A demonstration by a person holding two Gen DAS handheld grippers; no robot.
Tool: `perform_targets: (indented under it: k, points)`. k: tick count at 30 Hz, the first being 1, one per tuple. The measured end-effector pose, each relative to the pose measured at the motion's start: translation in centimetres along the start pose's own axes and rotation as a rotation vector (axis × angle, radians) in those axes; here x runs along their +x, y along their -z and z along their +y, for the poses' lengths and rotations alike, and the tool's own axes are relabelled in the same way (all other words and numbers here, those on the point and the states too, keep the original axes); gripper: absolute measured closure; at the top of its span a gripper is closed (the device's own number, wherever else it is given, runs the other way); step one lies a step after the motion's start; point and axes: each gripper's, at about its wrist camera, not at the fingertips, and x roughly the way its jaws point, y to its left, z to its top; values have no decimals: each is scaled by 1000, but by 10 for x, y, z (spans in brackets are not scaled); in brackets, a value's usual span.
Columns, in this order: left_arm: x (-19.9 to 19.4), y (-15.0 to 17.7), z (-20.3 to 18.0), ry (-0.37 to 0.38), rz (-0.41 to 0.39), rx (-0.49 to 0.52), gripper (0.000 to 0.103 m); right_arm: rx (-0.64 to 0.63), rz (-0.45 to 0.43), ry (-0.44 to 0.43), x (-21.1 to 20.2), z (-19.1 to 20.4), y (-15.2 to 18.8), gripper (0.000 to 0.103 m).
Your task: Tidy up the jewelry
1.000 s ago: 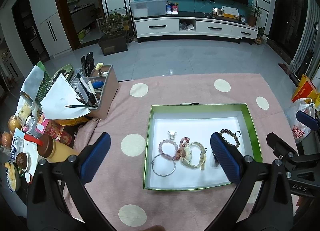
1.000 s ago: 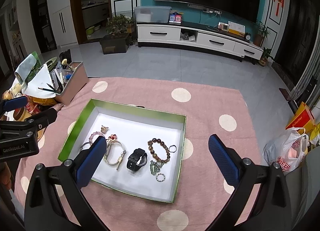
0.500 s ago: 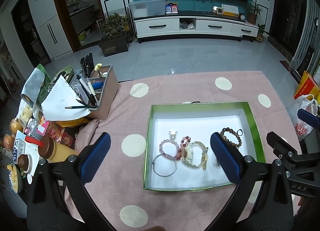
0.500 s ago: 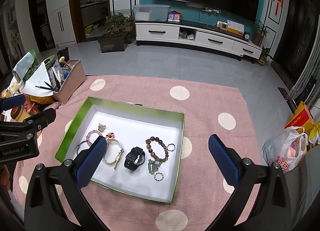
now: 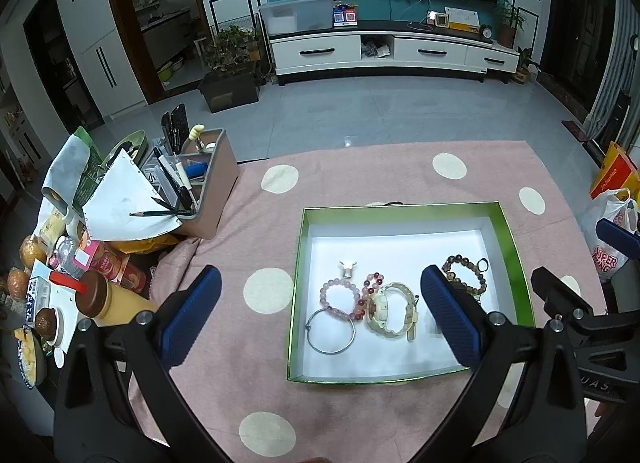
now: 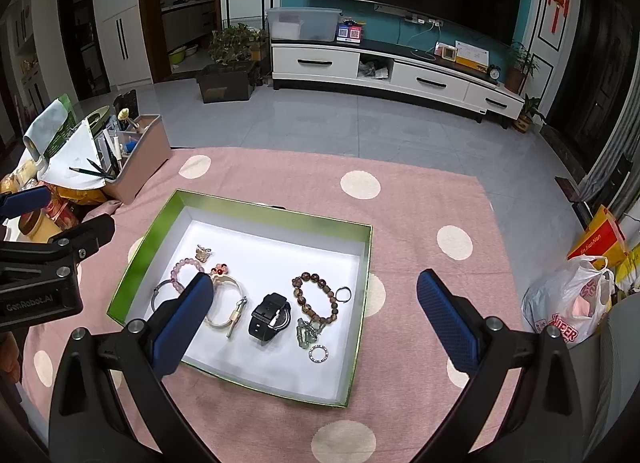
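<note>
A green-rimmed white box [image 5: 516, 263] [image 6: 362, 299] lies on the pink dotted cloth. Inside it are a silver bangle [image 5: 330, 330], a pink bead bracelet [image 5: 340, 297], a cream watch [image 5: 390, 313], a brown bead bracelet [image 6: 316, 297], a black watch [image 6: 270, 317], a green pendant [image 6: 307, 333] and a small ring [image 6: 319, 355]. My left gripper [image 5: 320, 319] hovers open above the box's near left part. My right gripper [image 6: 316, 323] hangs open over the box's near right part. Nothing is between either pair of fingers.
A brown organizer [image 5: 208, 187] with pens and paper stands at the cloth's far left corner. Snack packets, a yellow cup [image 5: 108, 299] and food crowd the left edge. A white plastic bag [image 6: 568, 311] sits on the floor to the right.
Both grippers have drawn back and up slightly, so the box sits a little lower and smaller in view. The jewelry has not moved.
</note>
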Motion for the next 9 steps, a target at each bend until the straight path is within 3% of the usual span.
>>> perform_targets:
  k: [9]
  points:
    - [0,2,-3,-13,8,-5,2,1,0,0,0,0,0,1]
